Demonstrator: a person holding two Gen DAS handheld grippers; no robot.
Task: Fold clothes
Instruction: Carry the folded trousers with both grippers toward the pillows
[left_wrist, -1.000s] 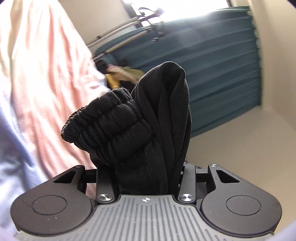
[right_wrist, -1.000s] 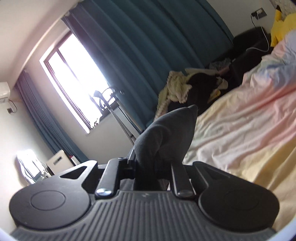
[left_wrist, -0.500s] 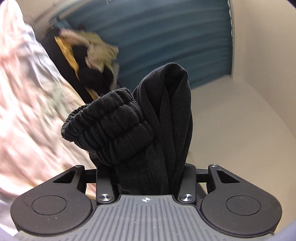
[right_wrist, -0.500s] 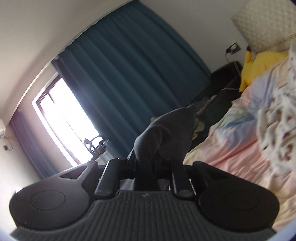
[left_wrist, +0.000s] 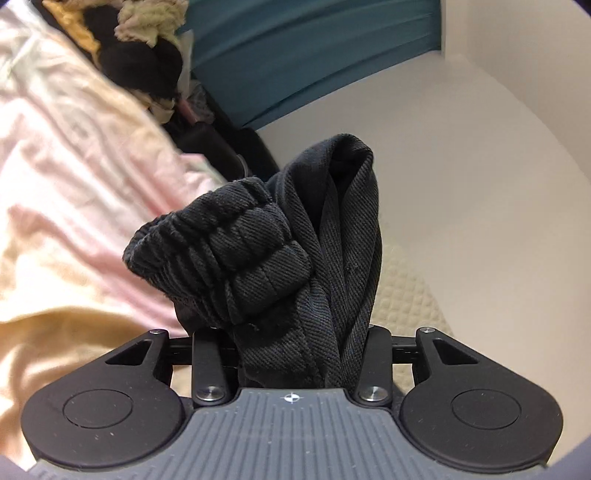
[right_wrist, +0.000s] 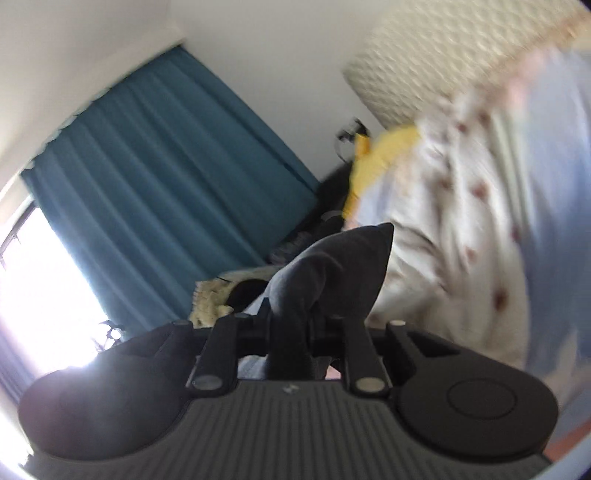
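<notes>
Nearest us, our left gripper (left_wrist: 291, 354) pinches the bunched black garment (left_wrist: 280, 266) by its elastic band. Our right gripper (right_wrist: 291, 343) clamps a dark fabric corner (right_wrist: 332, 269), probably the same garment. Farther left lies the bedsheet (left_wrist: 74, 177); beyond hangs the curtain (right_wrist: 166, 177).

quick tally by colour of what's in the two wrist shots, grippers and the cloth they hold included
black grippers: 2, left gripper and right gripper, each shut on cloth
black garment: 1, corner
teal curtain: 1
yellow cloth: 1
pink bedsheet: 1
total: 6
</notes>
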